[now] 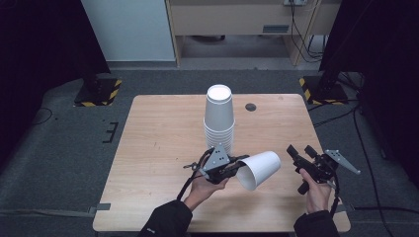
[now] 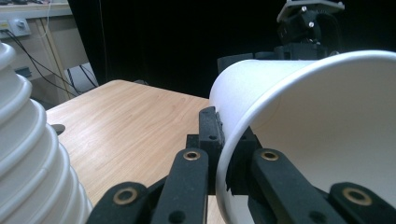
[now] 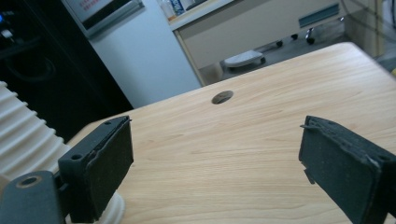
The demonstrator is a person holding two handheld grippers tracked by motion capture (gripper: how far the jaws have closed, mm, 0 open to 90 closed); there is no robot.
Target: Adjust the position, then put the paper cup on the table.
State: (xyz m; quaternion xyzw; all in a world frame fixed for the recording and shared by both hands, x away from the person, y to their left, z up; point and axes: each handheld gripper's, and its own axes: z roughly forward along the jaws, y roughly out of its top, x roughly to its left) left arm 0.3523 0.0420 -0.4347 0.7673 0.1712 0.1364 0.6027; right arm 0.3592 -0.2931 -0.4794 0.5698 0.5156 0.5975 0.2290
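Observation:
A tall stack of upside-down white paper cups stands on the wooden table, just beyond my left gripper. That gripper is shut on the rim of a single white cup, held on its side above the table with its mouth toward me. In the left gripper view one jaw sits outside the cup's wall and the other inside, with the left gripper pinching the rim and the stack at the left edge. My right gripper stands open to the right of the cup, nothing between its jaws.
A dark round hole marks the table's far side and is seen as the hole ahead of the right jaws. Striped stand bases rest on the floor at both far corners. A wooden cabinet stands behind.

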